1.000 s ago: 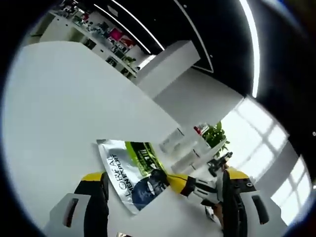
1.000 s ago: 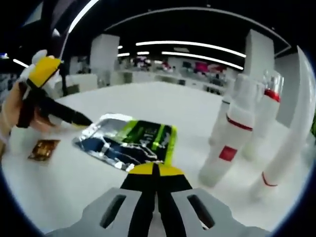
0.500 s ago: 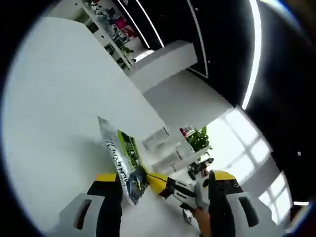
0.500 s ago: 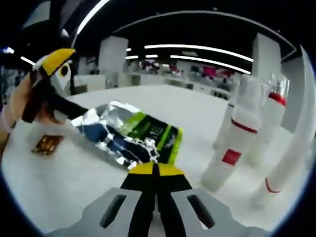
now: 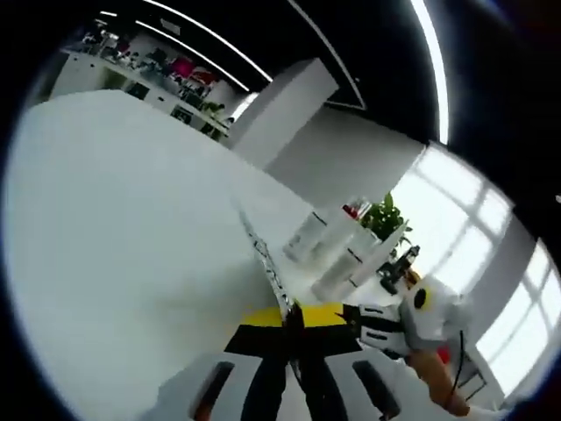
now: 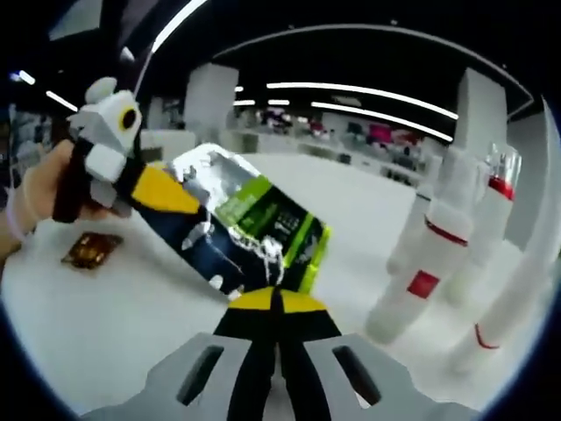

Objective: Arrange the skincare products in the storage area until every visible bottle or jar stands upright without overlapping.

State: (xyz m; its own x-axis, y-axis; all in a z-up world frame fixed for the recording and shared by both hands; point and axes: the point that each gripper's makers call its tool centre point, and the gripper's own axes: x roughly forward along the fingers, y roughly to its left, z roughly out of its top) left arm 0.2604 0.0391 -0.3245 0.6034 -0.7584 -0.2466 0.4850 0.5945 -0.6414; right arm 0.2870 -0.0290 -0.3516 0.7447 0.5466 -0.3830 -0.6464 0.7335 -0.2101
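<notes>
Both claws held the silver-and-green sachet (image 6: 254, 232) lifted off the white worktop (image 6: 105, 324): the left claw (image 6: 145, 189) clamped its far-left end, the right claw (image 6: 273, 303) its near edge. White bottles (image 6: 421, 263) stood upright at right, well apart from a small brown packet (image 6: 92, 250) lying left.

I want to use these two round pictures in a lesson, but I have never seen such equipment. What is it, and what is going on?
A person holds a hand-operated two-jaw gripper in each hand; a fisheye camera rides on each. In the right gripper view, the right gripper with yellow-tipped black jaws is shut on a silver, green and dark blue foil sachet. The left gripper, held by a hand, clamps its other end. In the left gripper view the sachet shows edge-on. On the white table stand white bottles with red bands, and a small brown packet lies flat.
</notes>
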